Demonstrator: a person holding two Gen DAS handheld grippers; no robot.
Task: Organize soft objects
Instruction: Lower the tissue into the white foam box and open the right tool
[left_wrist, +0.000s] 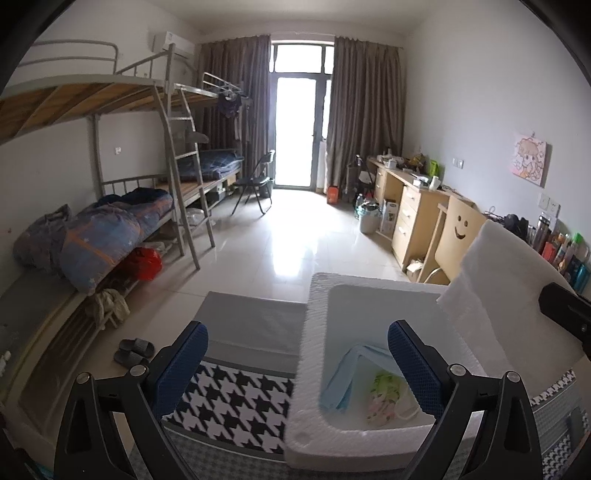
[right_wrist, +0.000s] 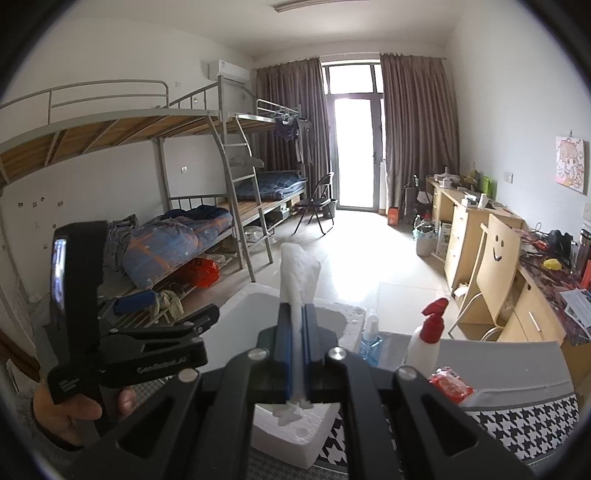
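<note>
A white foam box (left_wrist: 314, 354) sits on a houndstooth-patterned table (left_wrist: 236, 398). Inside lie a light blue cloth (left_wrist: 343, 384) and a floral pouch (left_wrist: 384, 397). My left gripper (left_wrist: 297, 369) is open and empty, hovering over the box's near left wall. My right gripper (right_wrist: 297, 332) is shut on the white foam lid (right_wrist: 297, 273), held edge-on and upright above the box (right_wrist: 295, 432). The lid also shows in the left wrist view (left_wrist: 495, 280), tilted over the box's right side.
A red-capped spray bottle (right_wrist: 428, 336), a blue bottle (right_wrist: 371, 339) and a red packet (right_wrist: 450, 384) stand on the table right of the box. Bunk beds line the left wall, desks and a wooden chair (right_wrist: 495, 258) the right. Slippers (left_wrist: 133, 350) lie on the floor.
</note>
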